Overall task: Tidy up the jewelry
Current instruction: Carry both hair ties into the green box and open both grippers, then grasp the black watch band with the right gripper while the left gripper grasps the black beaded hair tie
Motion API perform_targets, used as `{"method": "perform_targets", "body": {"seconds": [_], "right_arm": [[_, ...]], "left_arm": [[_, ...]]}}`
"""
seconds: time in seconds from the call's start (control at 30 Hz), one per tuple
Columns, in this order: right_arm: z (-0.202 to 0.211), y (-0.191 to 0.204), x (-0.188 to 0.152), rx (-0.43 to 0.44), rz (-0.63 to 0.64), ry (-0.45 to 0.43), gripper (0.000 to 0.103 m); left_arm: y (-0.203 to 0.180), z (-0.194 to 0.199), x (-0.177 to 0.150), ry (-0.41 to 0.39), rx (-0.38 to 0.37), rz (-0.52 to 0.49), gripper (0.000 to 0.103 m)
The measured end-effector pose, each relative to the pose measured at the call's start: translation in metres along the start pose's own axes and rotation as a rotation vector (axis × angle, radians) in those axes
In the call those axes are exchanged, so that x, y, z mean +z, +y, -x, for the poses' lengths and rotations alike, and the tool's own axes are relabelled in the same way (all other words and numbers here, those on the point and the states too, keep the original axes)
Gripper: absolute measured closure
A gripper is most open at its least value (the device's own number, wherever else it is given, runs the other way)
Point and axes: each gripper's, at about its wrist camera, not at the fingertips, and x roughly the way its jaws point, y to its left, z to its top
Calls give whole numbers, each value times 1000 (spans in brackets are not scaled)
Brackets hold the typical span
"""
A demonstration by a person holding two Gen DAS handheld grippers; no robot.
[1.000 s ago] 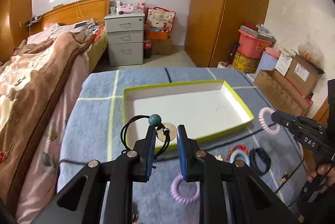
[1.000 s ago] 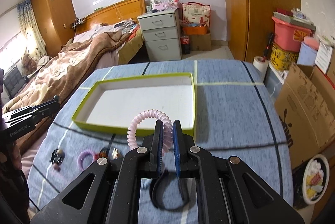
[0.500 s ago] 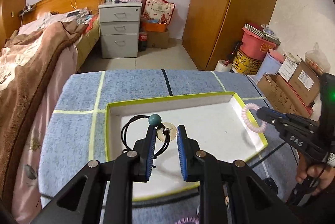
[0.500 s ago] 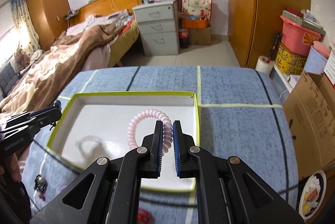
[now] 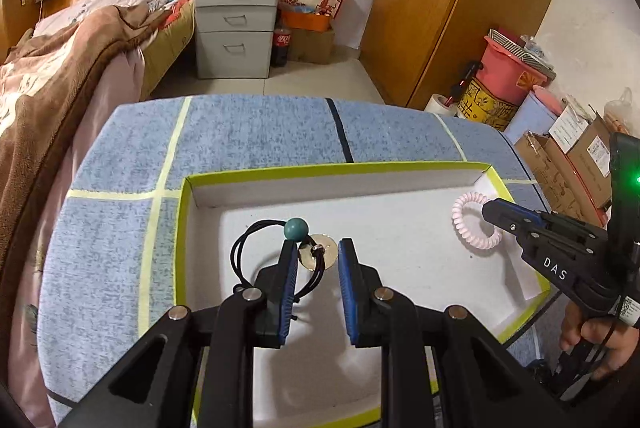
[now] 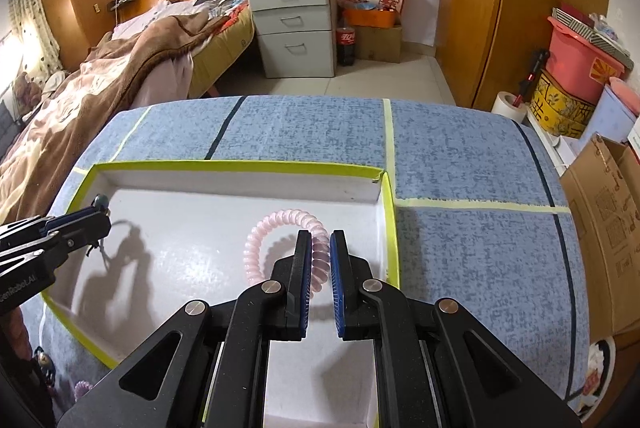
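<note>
Over the white tray, yellow-green rim, which sits on the blue-cloth bench, both my tools hang inside its outline.

Left tool: clamped on a black cord necklace. Pads are not fully together; the gold disc pendant sits between them with the cord pinched against my left pad. The teal bead sits just above that fingertip. The cord loop bulges out to the left of the tool and its long axis runs roughly along my fingers, bead end away from me. From the right wrist camera the same tool shows at the tray's left end, bead at the tip, its shadow on the tray floor. Can't tell whether the cord touches the floor.

Right tool: closed down on a pink spiral hair tie. The coil ring stands on edge, arching up and left from the pads, plane roughly across my view. From the left wrist camera it is at the tray's right end, near the far right corner, pinched at the tip of the right tool.

Outside the tray at lower left, another pink coil and a small dark charm lie on the cloth.
</note>
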Motion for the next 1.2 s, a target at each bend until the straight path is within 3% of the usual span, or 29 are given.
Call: {"method": "perform_targets", "body": {"seconds": [0.1, 0.57, 0.7, 0.83, 1.0, 1.2], "right_arm": [[-2, 1, 2, -9, 10, 6, 93], [-12, -1, 2, -19, 3, 38, 92], [-11, 1, 1, -16, 7, 38, 85], [-7, 1, 1, 2, 5, 26, 62], [2, 2, 0, 6, 2, 5, 62], [25, 3, -9, 25, 2, -30, 62]], "left_arm": [[-3, -2, -1, 3, 34, -15, 81], [0, -15, -5, 53, 20, 21, 80], [2, -15, -4, 53, 7, 35, 68], [2, -13, -6, 48, 10, 38, 66], [0, -2, -7, 26, 4, 35, 55], [-3, 31, -13, -37, 13, 21, 50]]}}
